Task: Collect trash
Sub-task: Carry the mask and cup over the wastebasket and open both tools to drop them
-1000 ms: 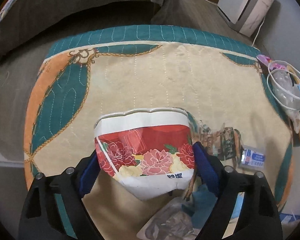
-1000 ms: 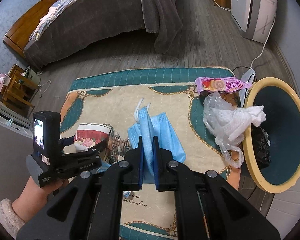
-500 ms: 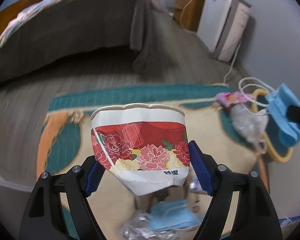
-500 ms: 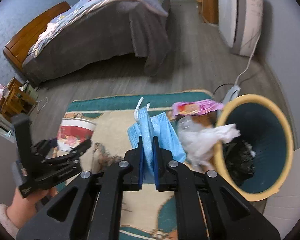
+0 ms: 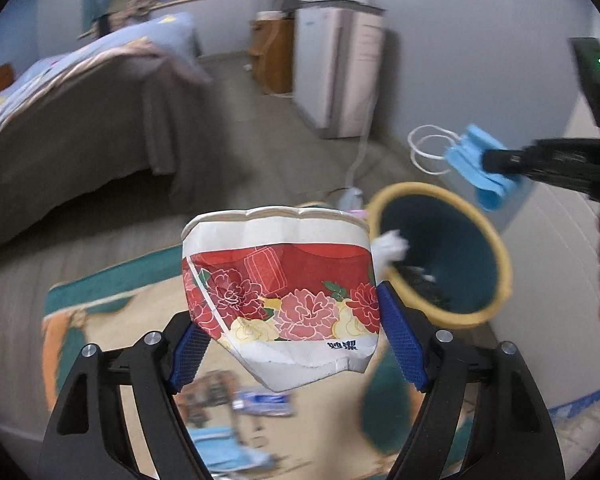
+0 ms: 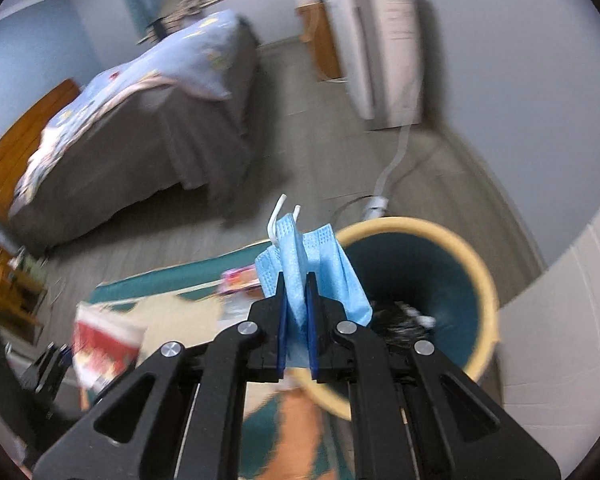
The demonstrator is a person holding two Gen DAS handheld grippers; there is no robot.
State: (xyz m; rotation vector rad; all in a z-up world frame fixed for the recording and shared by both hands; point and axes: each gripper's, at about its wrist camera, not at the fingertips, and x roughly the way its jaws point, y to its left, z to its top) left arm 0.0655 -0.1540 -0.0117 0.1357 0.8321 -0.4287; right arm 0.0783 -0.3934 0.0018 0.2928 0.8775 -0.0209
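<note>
Crushed paper cup [image 5: 280, 296] is gripped across its sides by the left gripper [image 5: 296, 340], rim up and tilted away, beside the yellow-rimmed bin [image 5: 496, 248]. Blue face mask [image 6: 300, 264] is clamped in the shut right gripper [image 6: 296, 316], folded lengthwise and held upright at the bin's near rim, ear loops topmost.

Our left gripper [image 5: 288, 344] holds its blue pads wide, clamped on a crushed paper cup [image 5: 280, 296]. Our right gripper [image 6: 296, 312], at its two o'clock, pinches a blue face mask [image 6: 304, 268] nearly closed.
</note>
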